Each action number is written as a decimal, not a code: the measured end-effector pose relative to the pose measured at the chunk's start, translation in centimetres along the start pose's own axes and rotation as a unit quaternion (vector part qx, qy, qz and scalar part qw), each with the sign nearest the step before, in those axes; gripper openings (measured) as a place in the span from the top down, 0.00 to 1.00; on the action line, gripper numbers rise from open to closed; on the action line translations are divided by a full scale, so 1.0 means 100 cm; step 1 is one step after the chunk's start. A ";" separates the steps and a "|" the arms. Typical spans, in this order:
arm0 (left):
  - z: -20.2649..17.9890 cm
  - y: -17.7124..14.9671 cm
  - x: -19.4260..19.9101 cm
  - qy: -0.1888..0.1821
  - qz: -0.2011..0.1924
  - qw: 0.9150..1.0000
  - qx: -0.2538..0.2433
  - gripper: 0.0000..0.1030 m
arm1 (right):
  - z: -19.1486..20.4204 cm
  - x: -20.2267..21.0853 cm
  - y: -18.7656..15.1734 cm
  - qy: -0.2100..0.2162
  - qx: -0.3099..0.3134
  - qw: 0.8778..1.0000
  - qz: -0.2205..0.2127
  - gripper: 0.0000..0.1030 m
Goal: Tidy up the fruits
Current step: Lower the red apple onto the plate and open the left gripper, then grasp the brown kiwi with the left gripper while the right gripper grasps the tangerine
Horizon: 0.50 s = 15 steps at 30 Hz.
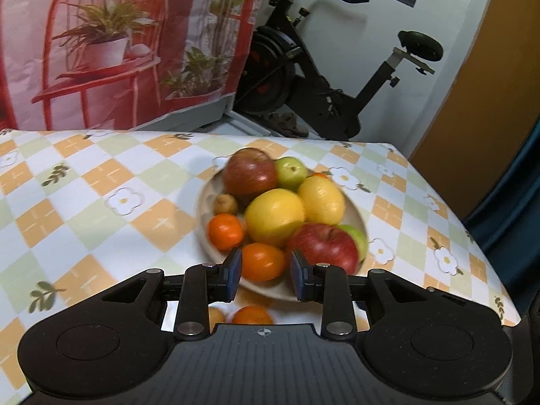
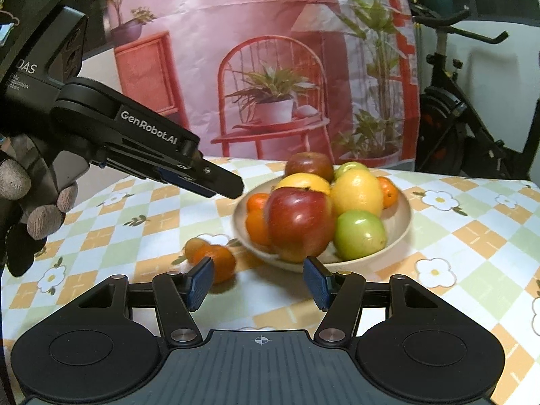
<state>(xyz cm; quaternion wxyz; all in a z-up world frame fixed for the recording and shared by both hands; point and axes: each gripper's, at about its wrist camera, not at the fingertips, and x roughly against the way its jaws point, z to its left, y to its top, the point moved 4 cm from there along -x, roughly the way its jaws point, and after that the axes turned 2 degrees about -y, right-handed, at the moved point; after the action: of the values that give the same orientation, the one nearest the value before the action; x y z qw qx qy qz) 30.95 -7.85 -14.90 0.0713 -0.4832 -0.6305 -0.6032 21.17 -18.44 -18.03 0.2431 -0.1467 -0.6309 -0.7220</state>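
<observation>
A beige bowl [image 1: 202, 202] [image 2: 398, 226] heaped with fruit stands on the checked tablecloth: two red apples [image 1: 249, 173] [image 2: 298, 222], yellow citrus [image 1: 275, 216] [image 2: 356, 192], green fruit [image 2: 359, 234], several mandarins and a kiwi [image 1: 225, 203]. My left gripper [image 1: 265, 270] is open above the bowl's near rim, its pads either side of a mandarin [image 1: 263, 260] without touching. In the right wrist view it [image 2: 229, 185] hovers left of the bowl. My right gripper [image 2: 258, 281] is open and empty in front of the bowl. Two small fruits [image 2: 216, 261] lie on the cloth.
The table's far edge [image 1: 270, 138] meets a printed backdrop [image 2: 270, 67]. An exercise bike [image 1: 320, 77] stands behind on the right. A wooden door [image 1: 489, 101] is at the far right. A gloved hand [image 2: 30, 202] holds the left gripper.
</observation>
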 end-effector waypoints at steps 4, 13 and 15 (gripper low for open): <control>0.021 -0.008 0.005 0.013 0.005 1.000 0.018 0.68 | 0.012 -0.005 -0.002 0.007 0.013 1.000 0.009 0.46; 0.058 -0.028 0.009 0.023 0.008 0.999 0.047 0.68 | 0.038 -0.025 -0.003 0.032 0.048 0.997 0.041 0.53; 0.061 -0.030 0.011 0.026 0.004 0.998 0.049 0.68 | 0.040 -0.032 0.000 0.032 0.047 0.997 0.047 0.53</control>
<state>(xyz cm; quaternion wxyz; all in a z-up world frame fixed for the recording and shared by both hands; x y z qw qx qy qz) 31.32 -1.58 -17.80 0.1132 -0.4657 -0.6556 -0.5834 23.46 -13.96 -19.09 0.3035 -0.1409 -0.6484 -0.6838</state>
